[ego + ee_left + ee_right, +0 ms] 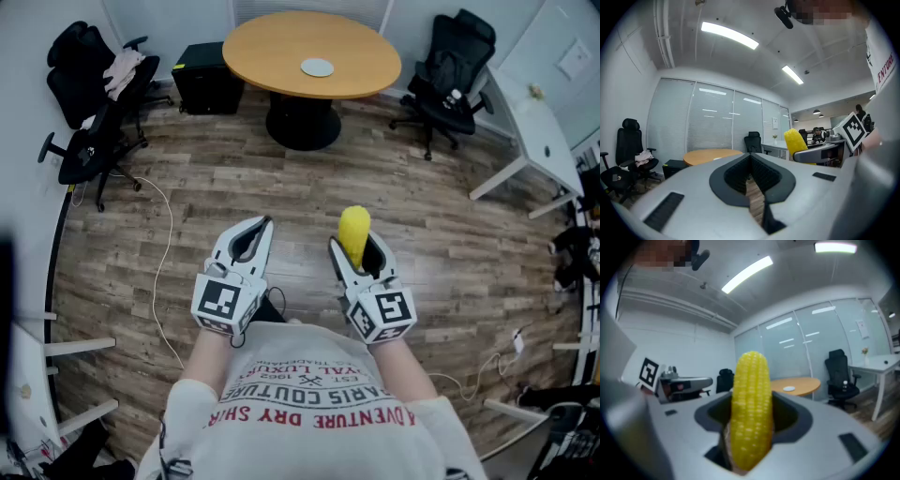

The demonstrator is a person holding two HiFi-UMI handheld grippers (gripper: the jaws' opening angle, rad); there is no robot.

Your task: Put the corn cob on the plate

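Observation:
A yellow corn cob (354, 232) stands upright between the jaws of my right gripper (357, 247), which is shut on it. The right gripper view shows the corn cob (751, 408) filling the middle, its tip pointing up. My left gripper (255, 228) is held level beside it, shut with nothing between its jaws. Both are held in front of the person's chest, above the wood floor. A small pale plate (317, 67) lies on the round wooden table (272, 42) far ahead. The plate (789, 388) is also small in the right gripper view.
Black office chairs stand at the left (89, 112) and at the back right (450, 66). A black box (206, 77) sits beside the table. A white desk (539, 136) runs along the right. Cables (167, 272) trail over the floor.

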